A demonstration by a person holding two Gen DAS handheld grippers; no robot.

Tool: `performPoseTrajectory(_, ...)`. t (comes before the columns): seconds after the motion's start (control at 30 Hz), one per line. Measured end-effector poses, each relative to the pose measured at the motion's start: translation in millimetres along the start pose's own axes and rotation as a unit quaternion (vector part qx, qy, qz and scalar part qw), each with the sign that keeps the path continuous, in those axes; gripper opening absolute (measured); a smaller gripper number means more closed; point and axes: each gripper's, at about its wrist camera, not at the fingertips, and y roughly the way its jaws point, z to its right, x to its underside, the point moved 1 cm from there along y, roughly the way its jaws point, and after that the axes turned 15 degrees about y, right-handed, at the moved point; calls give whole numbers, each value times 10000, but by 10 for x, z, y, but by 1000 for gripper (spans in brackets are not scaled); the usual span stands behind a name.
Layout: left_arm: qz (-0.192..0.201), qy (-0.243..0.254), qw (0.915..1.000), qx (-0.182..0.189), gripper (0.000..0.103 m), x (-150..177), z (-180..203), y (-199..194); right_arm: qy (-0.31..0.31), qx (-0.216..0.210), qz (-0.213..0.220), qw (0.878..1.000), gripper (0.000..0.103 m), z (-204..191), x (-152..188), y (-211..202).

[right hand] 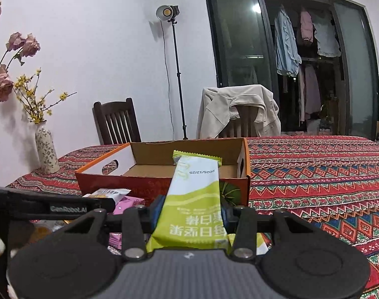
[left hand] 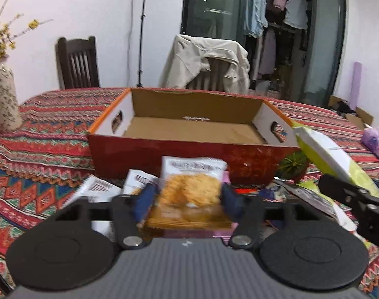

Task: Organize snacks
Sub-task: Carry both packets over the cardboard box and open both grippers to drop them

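Note:
An open red cardboard box (left hand: 189,157) with an empty brown floor stands on the patterned tablecloth; it also shows in the right wrist view (right hand: 109,182). My left gripper (left hand: 188,196) is shut on a white and orange snack packet (left hand: 191,186), held just in front of the box. My right gripper (right hand: 190,214) is shut on a long green and white snack bar (right hand: 194,199), raised near the box's near wall. That bar shows at the right in the left wrist view (left hand: 326,154). Several more packets (left hand: 99,189) lie before the box.
A flowered vase (right hand: 46,149) stands at the table's left. Two chairs (right hand: 117,122), one draped with a beige jacket (right hand: 236,109), stand behind the table. A lamp stand (right hand: 175,74) is by the wall. Pink packets (right hand: 127,203) lie under my left gripper's arm.

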Motion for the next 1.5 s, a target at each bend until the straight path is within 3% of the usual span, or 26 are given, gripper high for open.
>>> performPoseTrajectory(0.37, 402, 58, 9990, 160, 51, -44, -38, -220, -59, -12, 34, 10000, 41, -36, -12, -46)
performPoseTrajectory(0.77, 948, 185, 9953, -12, 51, -542, -231, -414, -181, -93, 266, 9994, 41, -168, -445, -7)
performPoseTrajectory(1.17, 939, -2, 9953, -236, 51, -1124, -524, 51, -133, -18, 36, 9999, 41, -279, -981, 666)
performPoseTrajectory(1.5, 784, -201, 9957, -457, 51, -1272, -692, 596, 27, 108, -226, 9997, 41, -241, -1138, 1343)
